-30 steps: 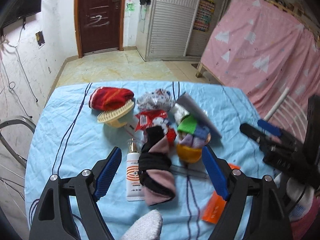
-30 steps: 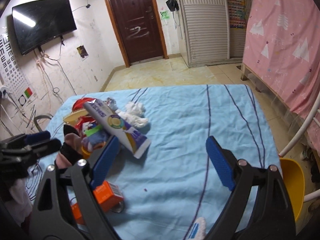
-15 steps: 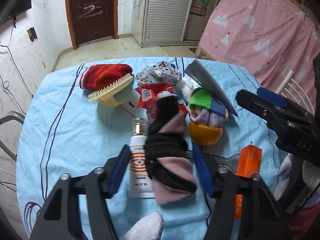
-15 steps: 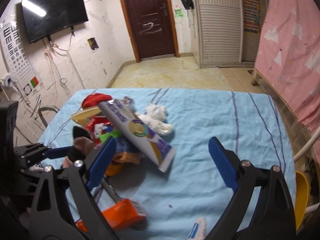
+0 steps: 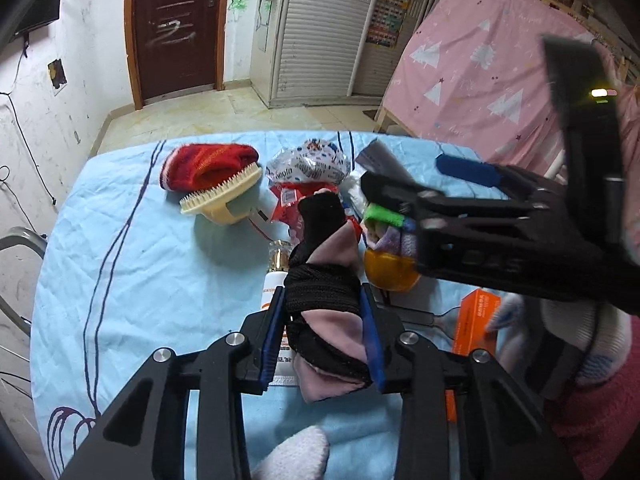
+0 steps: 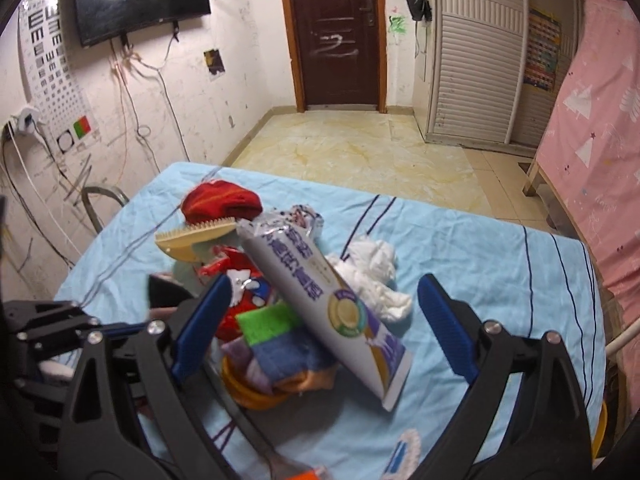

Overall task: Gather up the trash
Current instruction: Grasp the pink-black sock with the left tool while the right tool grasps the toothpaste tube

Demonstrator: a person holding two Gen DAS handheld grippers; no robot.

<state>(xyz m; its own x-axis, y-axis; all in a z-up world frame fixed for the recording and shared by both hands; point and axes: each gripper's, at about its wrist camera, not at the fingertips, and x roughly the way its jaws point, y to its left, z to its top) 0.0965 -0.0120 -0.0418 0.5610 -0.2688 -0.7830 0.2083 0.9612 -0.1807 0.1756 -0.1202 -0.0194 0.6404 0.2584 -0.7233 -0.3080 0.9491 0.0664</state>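
My left gripper (image 5: 323, 328) is shut on a black and pink sock (image 5: 325, 296) and holds it over the blue tablecloth (image 5: 140, 272). A white tube (image 5: 271, 292) lies under the sock. My right gripper (image 6: 324, 328) is open and empty, its jaws standing either side of a large white and purple tube (image 6: 320, 300) that leans on an orange bowl (image 6: 256, 392) of cloths. The right gripper also shows in the left wrist view (image 5: 432, 184), over the bowl (image 5: 390, 272). A crumpled white tissue (image 6: 372, 276) lies behind the tube.
A red knit hat (image 5: 208, 164), a yellow brush (image 5: 224, 196), a crumpled printed wrapper (image 5: 308, 164) and red packets (image 5: 288, 200) lie at the far side. An orange box (image 5: 476, 320) and a metal utensil (image 5: 420, 316) lie at the right. A pink curtained bed (image 5: 488, 80) stands right.
My left gripper has closed on the sock and lifted it a little. My right gripper has moved left and forward over the bowl and the big tube.
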